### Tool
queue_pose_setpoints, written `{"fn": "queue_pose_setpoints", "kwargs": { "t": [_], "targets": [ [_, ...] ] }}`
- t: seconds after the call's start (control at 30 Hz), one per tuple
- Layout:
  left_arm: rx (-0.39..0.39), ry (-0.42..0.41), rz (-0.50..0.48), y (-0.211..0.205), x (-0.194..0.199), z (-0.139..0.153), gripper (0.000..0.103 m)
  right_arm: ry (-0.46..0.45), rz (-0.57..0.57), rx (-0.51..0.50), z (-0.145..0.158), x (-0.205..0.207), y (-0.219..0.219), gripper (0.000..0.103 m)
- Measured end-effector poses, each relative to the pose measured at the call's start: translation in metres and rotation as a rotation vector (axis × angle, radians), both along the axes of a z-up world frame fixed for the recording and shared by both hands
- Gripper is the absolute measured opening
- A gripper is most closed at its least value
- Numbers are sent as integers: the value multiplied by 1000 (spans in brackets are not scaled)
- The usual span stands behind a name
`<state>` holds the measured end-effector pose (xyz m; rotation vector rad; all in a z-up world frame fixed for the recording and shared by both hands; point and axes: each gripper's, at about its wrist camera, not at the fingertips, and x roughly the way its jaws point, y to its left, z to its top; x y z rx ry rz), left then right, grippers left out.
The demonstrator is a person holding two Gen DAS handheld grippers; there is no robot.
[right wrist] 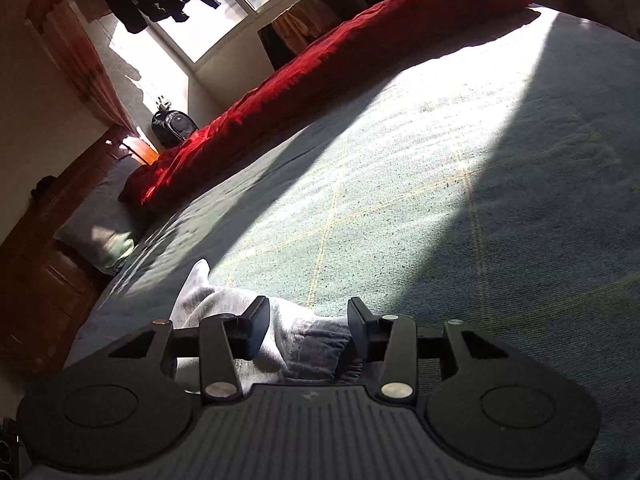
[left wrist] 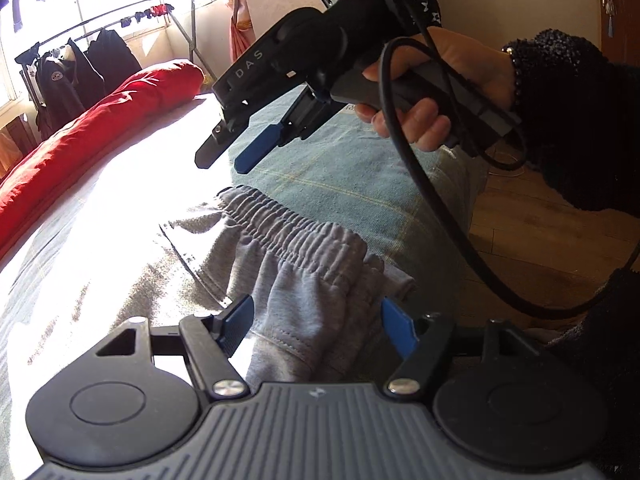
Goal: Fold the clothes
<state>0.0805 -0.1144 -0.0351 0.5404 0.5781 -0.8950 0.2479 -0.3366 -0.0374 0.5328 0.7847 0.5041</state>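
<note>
Grey sweatpants (left wrist: 304, 264) lie crumpled on the teal bedspread (left wrist: 340, 168), their elastic waistband running across the middle of the left wrist view. My left gripper (left wrist: 320, 324) is open just above them, its blue fingers spread wide with grey fabric showing between. A hand holds my right gripper (left wrist: 224, 162) in the air over the bed beyond the waistband, open with nothing between its fingers. In the right wrist view, the right gripper (right wrist: 308, 324) frames part of the grey sweatpants (right wrist: 208, 300) lying below it on the bedspread (right wrist: 400, 200).
A rolled red duvet (left wrist: 100, 128) lies along the bed's far side. Behind it stands a rack of dark clothes (left wrist: 80, 64) by the window. The wooden floor (left wrist: 540, 248) is at the right, past the bed edge. A black cable (left wrist: 420, 184) loops from the right gripper. A pillow (right wrist: 96, 220) rests near a wooden headboard.
</note>
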Motion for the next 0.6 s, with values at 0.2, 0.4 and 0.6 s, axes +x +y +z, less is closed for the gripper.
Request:
{"fn": "queue_pose_setpoints", "kwargs": {
  "t": [0.2,0.4,0.6],
  "targets": [
    [26,4,24,3,2,-8,71,94,-4,130,-34,-5,-12,68],
    [43,18,22,0,8,-7,71,136,41,286,-58,15,-11,77],
    [52,32,38,-6,13,-6,71,180,111,326,-64,22,-6,84]
  ]
}}
